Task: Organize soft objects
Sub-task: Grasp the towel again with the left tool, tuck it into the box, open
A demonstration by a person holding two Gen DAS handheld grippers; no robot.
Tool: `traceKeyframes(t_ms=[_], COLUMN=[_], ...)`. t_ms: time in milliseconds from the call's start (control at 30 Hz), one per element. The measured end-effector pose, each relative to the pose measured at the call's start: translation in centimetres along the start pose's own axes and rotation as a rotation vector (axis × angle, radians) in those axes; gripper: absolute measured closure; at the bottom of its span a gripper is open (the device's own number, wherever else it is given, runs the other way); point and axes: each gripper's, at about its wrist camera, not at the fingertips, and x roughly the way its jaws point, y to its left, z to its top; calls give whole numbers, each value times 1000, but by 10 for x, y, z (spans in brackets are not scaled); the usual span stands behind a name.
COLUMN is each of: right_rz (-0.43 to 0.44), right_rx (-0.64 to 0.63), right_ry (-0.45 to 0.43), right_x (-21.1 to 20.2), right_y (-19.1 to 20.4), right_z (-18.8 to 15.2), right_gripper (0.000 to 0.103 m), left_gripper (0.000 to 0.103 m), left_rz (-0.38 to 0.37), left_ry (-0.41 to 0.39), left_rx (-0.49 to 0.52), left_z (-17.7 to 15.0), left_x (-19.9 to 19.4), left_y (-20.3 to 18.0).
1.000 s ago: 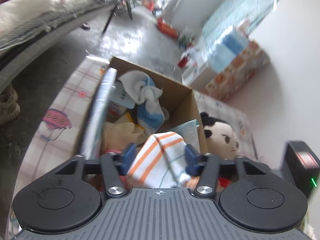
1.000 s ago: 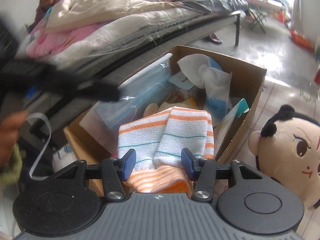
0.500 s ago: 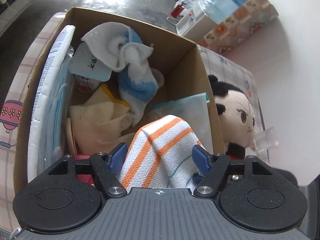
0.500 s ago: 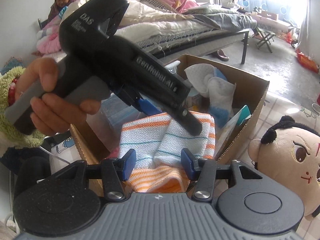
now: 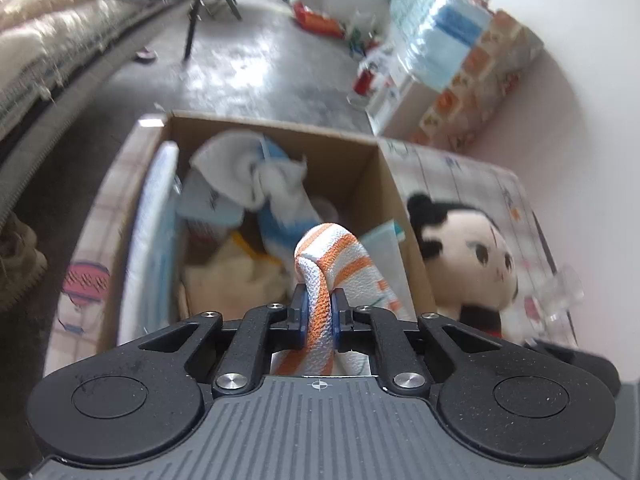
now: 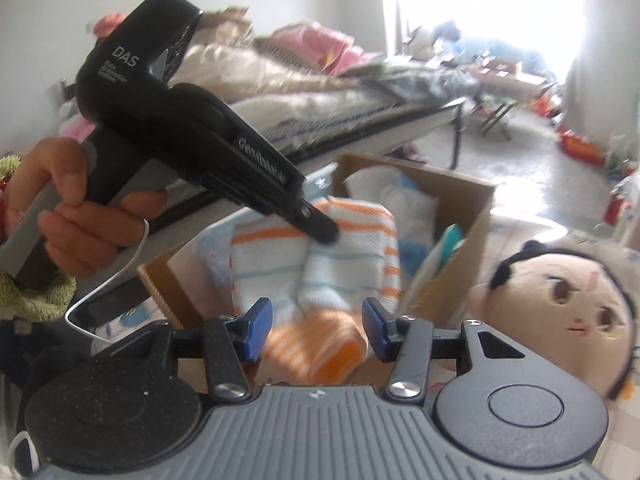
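An orange-and-white striped towel (image 5: 340, 248) stands up out of the cardboard box (image 5: 272, 124). My left gripper (image 5: 319, 304) is closing hard on a fold of it, and both pads press the cloth. In the right wrist view that same gripper (image 6: 320, 232), held by a hand (image 6: 68, 216), pinches the towel (image 6: 352, 264) near its top. The towel's orange lower end fills the gap of my right gripper (image 6: 316, 324), whose blue pads stand half apart against it. A plush doll (image 5: 472, 256) with black hair lies right of the box.
The box also holds a white and blue cloth (image 5: 256, 176), a beige cloth (image 5: 228, 276) and flat packs along its left wall. A clear plastic cup (image 5: 560, 292) lies beyond the doll. A bed (image 6: 320, 92) piled with bedding runs along the left. Wrapped packs (image 5: 448, 28) stand by the far wall.
The left gripper's jaws stood wide around the towel and have now clamped onto a fold of it. That gripper has drawn back, and the towel stands taller over the box.
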Motion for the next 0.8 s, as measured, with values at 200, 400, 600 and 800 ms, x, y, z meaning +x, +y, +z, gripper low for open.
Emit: traceKeyframes(t_ms=[200, 400, 600, 800], right_rz=[-57, -75, -84, -80], right_rx=[43, 96, 142, 169], right_ry=[-93, -134, -149, -149], right_x=[-37, -58, -68, -67], right_y=[-9, -21, -28, -34], right_z=[-3, -9, -18, -23], right_gripper=[50, 50, 50, 50], left_gripper=[95, 95, 95, 95], left_rz=[53, 65, 60, 104], left_ry=[11, 49, 80, 127], left_rx=[-23, -28, -34, -9], left_z=[20, 34, 43, 38], left_x=[24, 52, 70, 100], left_y=[-10, -25, -35, -38])
